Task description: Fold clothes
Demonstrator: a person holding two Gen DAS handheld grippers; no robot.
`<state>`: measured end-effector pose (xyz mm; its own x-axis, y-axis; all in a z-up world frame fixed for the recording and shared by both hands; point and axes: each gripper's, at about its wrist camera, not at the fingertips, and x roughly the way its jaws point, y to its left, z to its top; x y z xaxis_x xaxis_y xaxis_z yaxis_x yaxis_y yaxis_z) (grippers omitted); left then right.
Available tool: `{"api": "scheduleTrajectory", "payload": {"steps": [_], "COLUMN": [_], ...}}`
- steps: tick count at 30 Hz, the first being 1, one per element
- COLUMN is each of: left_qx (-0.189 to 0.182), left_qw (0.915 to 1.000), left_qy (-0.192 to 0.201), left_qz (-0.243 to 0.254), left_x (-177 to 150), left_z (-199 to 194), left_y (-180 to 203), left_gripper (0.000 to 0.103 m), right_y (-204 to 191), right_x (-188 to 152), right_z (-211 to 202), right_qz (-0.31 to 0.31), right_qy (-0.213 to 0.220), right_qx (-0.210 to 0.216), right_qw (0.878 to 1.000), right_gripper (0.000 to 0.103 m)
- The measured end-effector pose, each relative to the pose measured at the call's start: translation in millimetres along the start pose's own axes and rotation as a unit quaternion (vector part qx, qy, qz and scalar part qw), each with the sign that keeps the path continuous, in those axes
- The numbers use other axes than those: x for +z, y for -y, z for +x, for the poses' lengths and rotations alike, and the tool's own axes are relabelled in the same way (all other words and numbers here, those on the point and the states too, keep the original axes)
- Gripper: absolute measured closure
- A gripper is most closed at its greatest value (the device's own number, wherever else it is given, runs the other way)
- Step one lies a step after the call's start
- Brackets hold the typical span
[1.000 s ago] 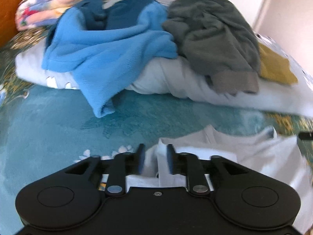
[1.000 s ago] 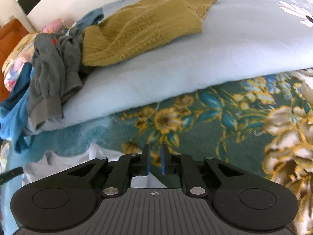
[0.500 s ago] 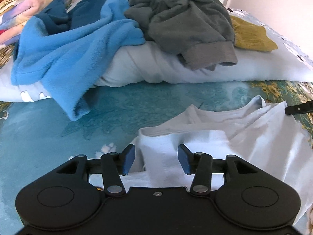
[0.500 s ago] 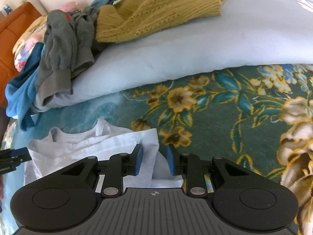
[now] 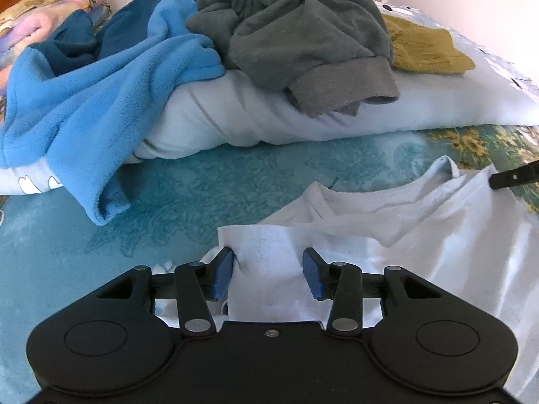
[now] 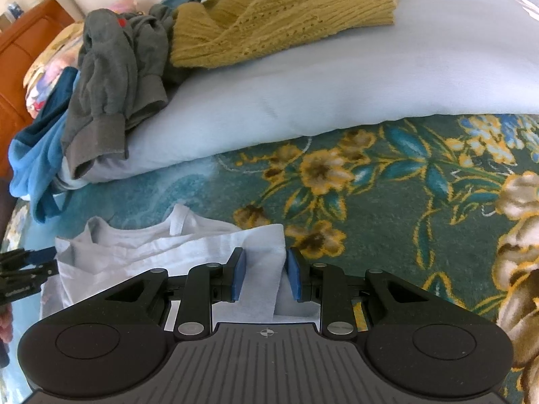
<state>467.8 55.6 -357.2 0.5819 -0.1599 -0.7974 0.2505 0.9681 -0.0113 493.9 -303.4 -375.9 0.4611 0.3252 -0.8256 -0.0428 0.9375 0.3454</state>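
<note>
A white T-shirt (image 5: 387,235) lies partly folded on the teal floral bedspread (image 5: 168,202), collar toward the pillow. My left gripper (image 5: 267,274) is open, its blue pads on either side of the shirt's folded left corner without pinching it. My right gripper (image 6: 264,274) is open over the shirt's right folded corner (image 6: 262,245), cloth lying loose between the pads. The right gripper's tip shows at the far right of the left wrist view (image 5: 515,176); the left gripper shows at the left edge of the right wrist view (image 6: 23,269).
A pale blue pillow (image 5: 337,118) lies across the back. On it are a blue fleece (image 5: 101,94), a grey sweatshirt (image 5: 303,33) and a mustard knit sweater (image 6: 286,13). A patterned folded blanket (image 5: 43,10) and a wooden headboard (image 6: 27,50) are at the far left.
Both grippers were shut on the shirt's corners one second ago. Both have opened wide and let the cloth go; the folded edge now rests on the shirt.
</note>
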Motion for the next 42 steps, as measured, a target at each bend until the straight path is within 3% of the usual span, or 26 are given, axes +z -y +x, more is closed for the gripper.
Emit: {"api": "scheduleTrajectory", "payload": {"steps": [4, 21, 24, 27, 29, 34, 36, 39, 42], "left_qx": [0.031, 0.026, 0.023, 0.033, 0.037, 0.040, 0.040, 0.048, 0.045], "left_qw": [0.9993, 0.9992, 0.9993, 0.9990, 0.9990, 0.9987, 0.9980, 0.9959, 0.9966], "left_qy": [0.016, 0.000, -0.008, -0.008, -0.004, 0.030, 0.044, 0.037, 0.014], "left_qz": [0.013, 0.032, 0.027, 0.030, 0.023, 0.009, -0.023, -0.067, -0.068], "left_x": [2, 3, 2, 1, 1, 6, 12, 17, 14], "left_z": [-4, 1, 4, 5, 3, -14, -23, -23, -11], "left_y": [7, 23, 26, 28, 27, 17, 2, -24, -31], "left_gripper": [0.062, 0.069, 0.083, 0.087, 0.103, 0.103, 0.103, 0.103, 0.103], "right_y": [0, 1, 1, 2, 3, 3, 2, 2, 3], "right_x": [0, -1, -1, 0, 0, -1, -1, -1, 0], "right_z": [0, 0, 0, 0, 0, -1, -1, -1, -1], "right_qz": [0.001, 0.004, 0.004, 0.003, 0.003, 0.006, 0.005, 0.003, 0.005], "right_qy": [0.001, 0.001, 0.001, 0.000, -0.001, 0.001, 0.001, 0.002, 0.005], "right_qx": [0.001, 0.006, 0.007, 0.009, 0.010, 0.011, 0.011, 0.010, 0.013], "right_qw": [1.000, 1.000, 1.000, 1.000, 1.000, 1.000, 1.000, 1.000, 1.000], "right_gripper": [0.080, 0.080, 0.080, 0.080, 0.080, 0.080, 0.080, 0.080, 0.080]}}
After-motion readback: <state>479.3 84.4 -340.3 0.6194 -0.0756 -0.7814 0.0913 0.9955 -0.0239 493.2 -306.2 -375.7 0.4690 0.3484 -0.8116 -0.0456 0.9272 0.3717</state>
